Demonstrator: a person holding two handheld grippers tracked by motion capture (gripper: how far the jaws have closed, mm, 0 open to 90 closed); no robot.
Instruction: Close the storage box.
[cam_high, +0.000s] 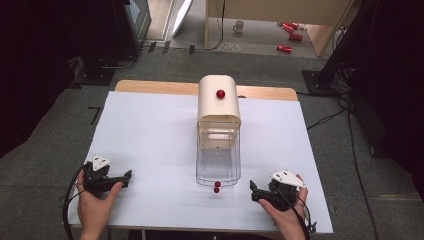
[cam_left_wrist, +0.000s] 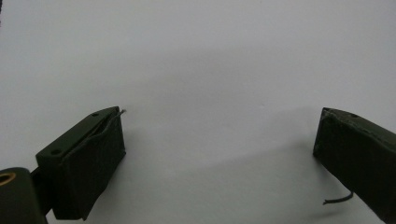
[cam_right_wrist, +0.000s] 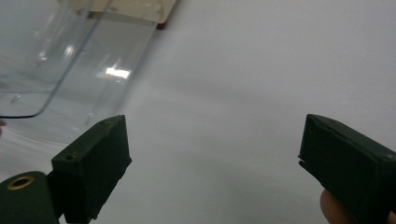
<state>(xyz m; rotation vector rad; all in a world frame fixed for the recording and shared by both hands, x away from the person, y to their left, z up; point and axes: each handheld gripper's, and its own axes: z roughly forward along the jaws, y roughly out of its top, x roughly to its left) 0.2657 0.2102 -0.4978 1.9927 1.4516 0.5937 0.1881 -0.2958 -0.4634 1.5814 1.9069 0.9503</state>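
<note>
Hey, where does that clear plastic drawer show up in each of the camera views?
High view: the clear drawer sits at centre, pulled out toward the person from the cream cabinet.
Left gripper view: not in it; the jaws stand apart over the white table.
Right gripper view: upper left, the drawer beyond the left jaw.
Shared landmark: the cream cabinet, its edge at the top of the right gripper view.

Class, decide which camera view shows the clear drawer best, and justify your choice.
The high view: the whole clear drawer shows, pulled out from the cream cabinet. The right gripper view catches a corner of it; the left gripper view looks at white tabletop.
</note>
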